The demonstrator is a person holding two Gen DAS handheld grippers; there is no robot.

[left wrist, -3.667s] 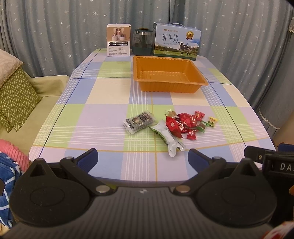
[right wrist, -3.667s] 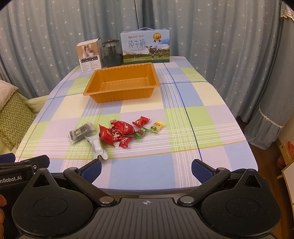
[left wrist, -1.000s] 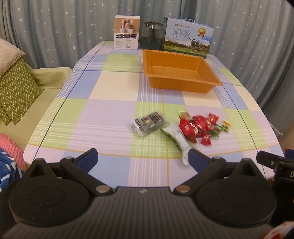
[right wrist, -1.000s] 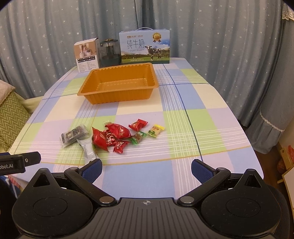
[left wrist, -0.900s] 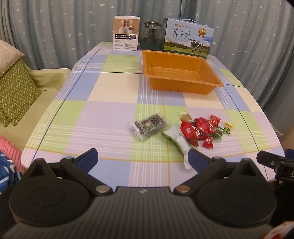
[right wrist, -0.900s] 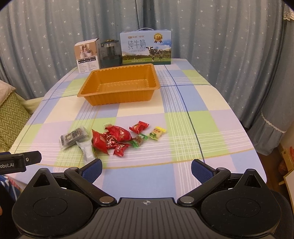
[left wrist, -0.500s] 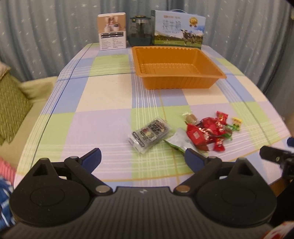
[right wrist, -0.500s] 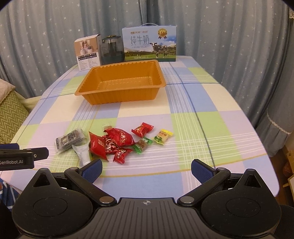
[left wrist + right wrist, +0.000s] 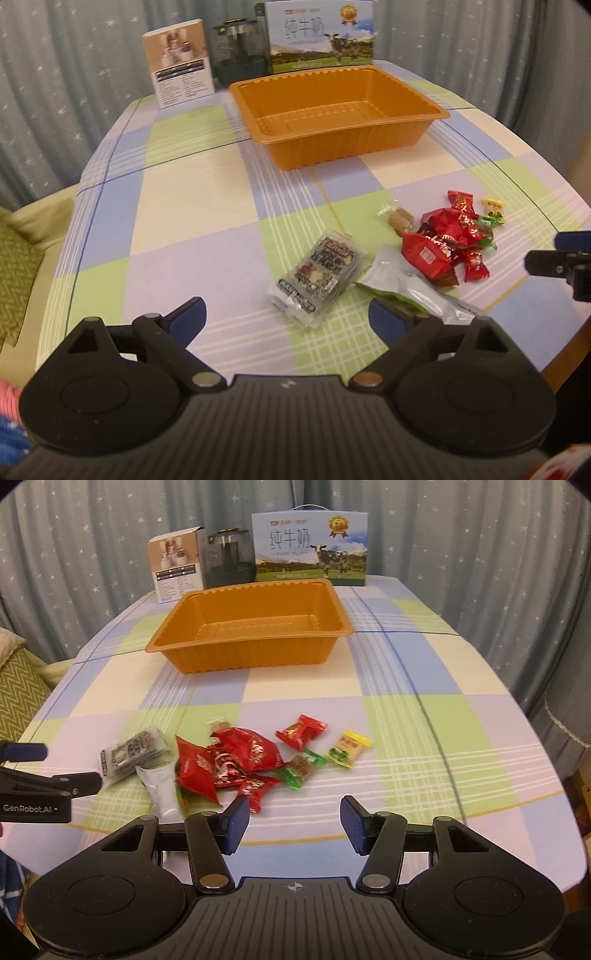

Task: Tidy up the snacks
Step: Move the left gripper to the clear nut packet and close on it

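An empty orange tray stands at the far middle of the checked table. A pile of snacks lies near the front edge: a dark clear-wrapped pack, a white pouch, several red packets, and a yellow candy. My left gripper is open, just short of the dark pack. My right gripper is open and empty, in front of the red packets.
A small white box, a dark glass jar and a blue milk carton stand behind the tray. Star-patterned curtains hang behind. A sofa with a green cushion is on the left.
Both grippers have moved forward over the table toward the snack pile. The right gripper's fingers have closed partway but remain open.
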